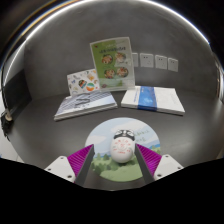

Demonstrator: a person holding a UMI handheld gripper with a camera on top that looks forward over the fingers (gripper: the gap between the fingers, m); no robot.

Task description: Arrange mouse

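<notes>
A white mouse (pixel 122 148) with a drawn face and a dark top lies on a round mouse mat (pixel 112 170) printed in green and pale blue. My gripper (pixel 114 160) is open and low over the mat. The mouse stands between the fingers, near their tips. It is close to the right pad (pixel 148 158), and a gap shows between it and the left pad (pixel 80 158). The mouse rests on the mat.
Beyond the mat on the grey table lie a flat booklet (pixel 85 105) on the left and a white and blue booklet (pixel 152 98) on the right. A green leaflet (pixel 110 62) and a smaller one (pixel 84 82) stand against the wall. Wall sockets (pixel 155 61) sit behind.
</notes>
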